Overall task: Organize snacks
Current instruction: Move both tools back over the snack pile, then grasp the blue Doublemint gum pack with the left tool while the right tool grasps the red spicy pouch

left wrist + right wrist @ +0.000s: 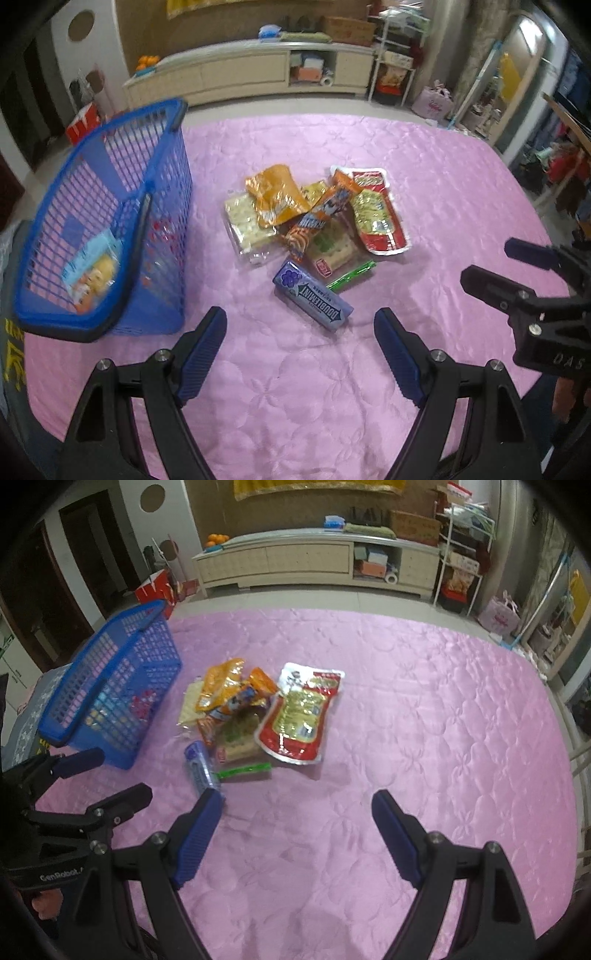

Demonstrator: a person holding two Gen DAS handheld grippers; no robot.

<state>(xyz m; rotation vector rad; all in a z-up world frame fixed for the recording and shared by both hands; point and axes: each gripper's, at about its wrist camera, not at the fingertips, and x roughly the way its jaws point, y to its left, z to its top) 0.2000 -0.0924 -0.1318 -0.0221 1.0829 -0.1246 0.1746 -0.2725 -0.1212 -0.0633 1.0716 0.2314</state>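
Snacks heaped at 12 o'clock, gum pack nearest the left hand-held gripper

Blue basket at 10 o'clock, one pale packet already inside. Left hand-held gripper released, nothing held. Doublemint gum pack lies just ahead of it at 12 o'clock, long axis running 10-to-4, on the pink quilted bed cover. Snack pile behind it. Right hand-held gripper also released; gum sits at its 10 o'clock. Left looks nearer.
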